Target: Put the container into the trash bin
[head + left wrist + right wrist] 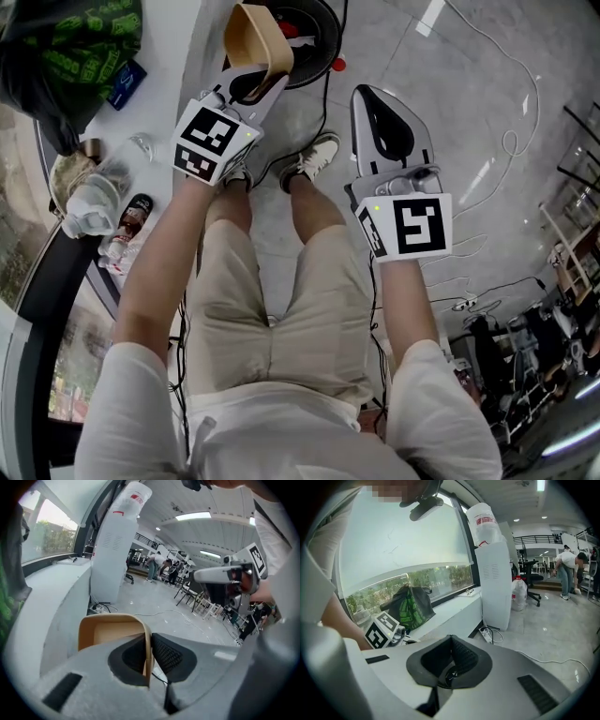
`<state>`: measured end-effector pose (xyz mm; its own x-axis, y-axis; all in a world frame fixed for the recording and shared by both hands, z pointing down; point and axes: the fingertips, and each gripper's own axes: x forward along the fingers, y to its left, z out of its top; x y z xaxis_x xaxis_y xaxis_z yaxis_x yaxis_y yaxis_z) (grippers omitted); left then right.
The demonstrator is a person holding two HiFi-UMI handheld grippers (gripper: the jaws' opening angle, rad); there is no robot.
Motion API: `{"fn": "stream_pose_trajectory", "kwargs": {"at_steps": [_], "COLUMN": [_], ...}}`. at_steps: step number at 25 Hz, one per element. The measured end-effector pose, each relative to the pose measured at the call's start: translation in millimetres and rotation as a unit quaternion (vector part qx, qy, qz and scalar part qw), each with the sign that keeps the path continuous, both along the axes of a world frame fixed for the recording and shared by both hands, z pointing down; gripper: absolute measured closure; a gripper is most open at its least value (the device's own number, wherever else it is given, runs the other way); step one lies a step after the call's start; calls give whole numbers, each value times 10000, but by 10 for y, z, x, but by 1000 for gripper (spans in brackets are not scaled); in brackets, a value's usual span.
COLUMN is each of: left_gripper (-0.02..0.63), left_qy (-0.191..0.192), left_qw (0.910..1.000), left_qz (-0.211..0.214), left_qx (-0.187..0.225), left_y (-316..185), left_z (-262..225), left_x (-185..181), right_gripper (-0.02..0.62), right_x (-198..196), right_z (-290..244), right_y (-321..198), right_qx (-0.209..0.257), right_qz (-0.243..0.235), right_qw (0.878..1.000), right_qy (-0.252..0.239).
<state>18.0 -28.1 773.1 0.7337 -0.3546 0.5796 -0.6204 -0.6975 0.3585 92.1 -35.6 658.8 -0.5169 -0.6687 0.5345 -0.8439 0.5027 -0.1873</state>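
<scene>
The left gripper (149, 654) is clamped on one thin wall of the tan container (110, 629), with a dark pad (169, 656) pressed against each face. In the head view the container overlaps the left rim of the black round trash bin (317, 37) on the floor. The right gripper (450, 657), jaws together with nothing between them, hovers right of the bin. Both bare forearms reach forward and slope down toward the bin.

It's a big open lab hall: a polished grey floor (553, 625) strewn with cables (531, 658), a water dispenser (494, 583) by the long window (417, 541), office chairs (530, 581), and strip lights (193, 516) overhead.
</scene>
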Motion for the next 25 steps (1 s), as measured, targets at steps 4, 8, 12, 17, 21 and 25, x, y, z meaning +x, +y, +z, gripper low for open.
{"fn": "stream_pose_trajectory", "kwargs": {"at_steps": [4,8,12,17,21,25], "left_gripper": [572,574,574,575,577,577], "left_qy": [-204,-315,-589,-1021,-1114,-1370], "left_qw": [9994,9985,9953,9867,9816,9717], "left_qz": [252,409,641,991,1168,1477], "left_qx": [-101,-187,-418,-786,-1020,-1232], "left_y": [-45,-125,-196,-214,-208,-157], "left_z": [388,669,983,1334,1527,1746], "left_x": [112,223,290,345,438,475], "right_gripper": [594,594,594,594,594,594], "right_x": [-13,9,78,198,291,341], "right_z": [183,326,439,538,643,731], "right_y": [-42,-43,-78,-122,-160,-191], "right_qx": [20,-4,19,32,-5,-18], "right_qz": [-90,-167,-199,-126,-74,-64], "right_qw": [10000,9999,9998,9999,10000,9999], "right_qy": [-11,-4,8,-19,-46,-80]}}
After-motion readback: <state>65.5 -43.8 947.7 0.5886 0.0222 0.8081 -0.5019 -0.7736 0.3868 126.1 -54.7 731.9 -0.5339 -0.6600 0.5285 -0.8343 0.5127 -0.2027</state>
